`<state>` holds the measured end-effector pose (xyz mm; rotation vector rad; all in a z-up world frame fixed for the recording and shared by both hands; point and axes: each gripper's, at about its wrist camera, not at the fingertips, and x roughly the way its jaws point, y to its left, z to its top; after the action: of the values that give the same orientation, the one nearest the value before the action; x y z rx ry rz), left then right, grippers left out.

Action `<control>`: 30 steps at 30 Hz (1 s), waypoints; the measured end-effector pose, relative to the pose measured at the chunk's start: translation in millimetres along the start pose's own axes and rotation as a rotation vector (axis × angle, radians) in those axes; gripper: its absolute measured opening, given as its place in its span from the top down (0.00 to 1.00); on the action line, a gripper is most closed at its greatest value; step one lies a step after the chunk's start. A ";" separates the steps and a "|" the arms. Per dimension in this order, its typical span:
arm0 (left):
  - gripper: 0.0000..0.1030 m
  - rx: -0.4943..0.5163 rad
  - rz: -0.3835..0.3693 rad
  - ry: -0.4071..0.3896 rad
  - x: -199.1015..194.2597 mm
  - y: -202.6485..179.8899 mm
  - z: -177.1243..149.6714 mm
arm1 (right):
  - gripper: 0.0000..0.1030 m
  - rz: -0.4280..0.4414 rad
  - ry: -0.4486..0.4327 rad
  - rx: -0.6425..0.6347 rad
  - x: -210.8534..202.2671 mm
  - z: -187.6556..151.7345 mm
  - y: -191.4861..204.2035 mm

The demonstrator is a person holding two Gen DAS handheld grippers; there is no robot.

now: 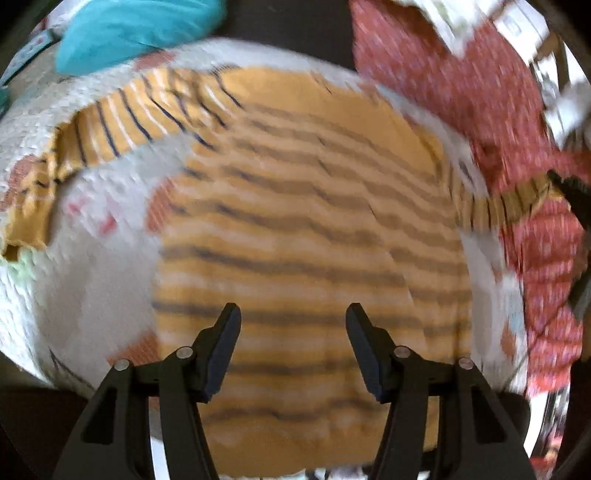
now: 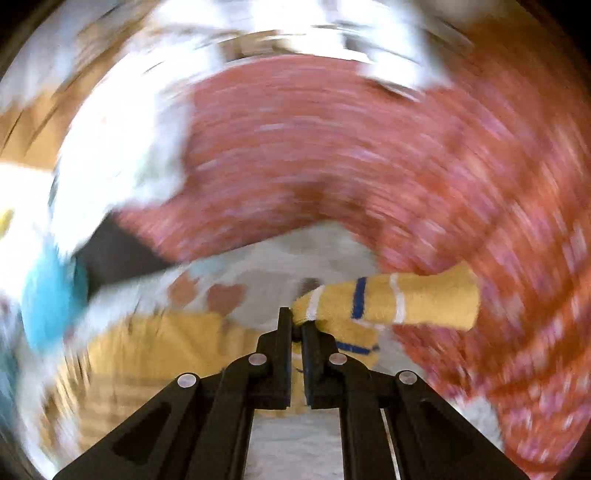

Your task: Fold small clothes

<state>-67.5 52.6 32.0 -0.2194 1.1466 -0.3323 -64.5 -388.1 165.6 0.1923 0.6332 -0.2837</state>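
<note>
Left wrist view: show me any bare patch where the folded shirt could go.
One patch of white patterned cover lies bare left of the striped shirt, below its sleeve. The right is crowded: the red garment butts against the shirt. A teal cloth fills the far left corner. The left gripper is open; the right gripper pinches the other sleeve.

Striped shirt [image 1: 295, 229] on bedspread [image 1: 74, 288], probably beside patterned garment [image 1: 461, 92]

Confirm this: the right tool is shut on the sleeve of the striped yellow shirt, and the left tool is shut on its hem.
Not quite. The left tool is open above the striped yellow shirt, gripping nothing, as the left wrist view shows. The right tool is indeed shut on the sleeve.
</note>
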 end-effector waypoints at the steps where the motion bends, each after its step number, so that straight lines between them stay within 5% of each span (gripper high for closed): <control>1: 0.44 -0.027 0.001 -0.032 -4.1 12.4 10.2 | 0.95 0.008 0.001 -0.073 0.7 -4.4 25.3; 4: 0.44 -0.114 0.015 -0.115 -16.8 51.7 33.4 | 0.95 0.087 0.040 -0.313 22.4 -26.2 130.2; 8: 0.44 -0.223 0.043 -0.205 -35.7 106.0 50.1 | 0.95 0.238 0.155 -0.582 56.3 -100.4 264.3; 12: 0.44 -0.283 0.025 -0.210 -35.2 131.1 47.2 | 0.94 0.277 0.261 -0.798 85.9 -177.0 342.7; 14: 0.44 -0.297 0.004 -0.197 -31.2 133.7 48.2 | 0.94 0.298 0.288 -0.804 85.1 -192.5 353.0; 19: 0.43 -0.269 0.014 -0.206 -30.6 129.5 49.2 | 0.80 0.370 0.303 -0.664 62.1 -167.2 325.9; 23: 0.43 -0.295 -0.030 -0.153 -17.9 132.2 51.8 | 0.52 0.332 0.301 -0.311 63.6 -110.6 236.6; 26: 0.42 -0.298 -0.063 -0.122 -11.0 129.6 52.5 | 0.50 0.262 0.344 -0.044 89.5 -89.6 164.2; 30: 0.42 -0.268 -0.056 -0.125 -10.0 120.9 53.1 | 0.50 0.247 0.406 0.162 113.4 -87.5 119.7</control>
<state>-4.9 168.7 20.9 -0.5020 1.0612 -0.2103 12.4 -275.0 38.5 0.4875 0.9794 -0.0547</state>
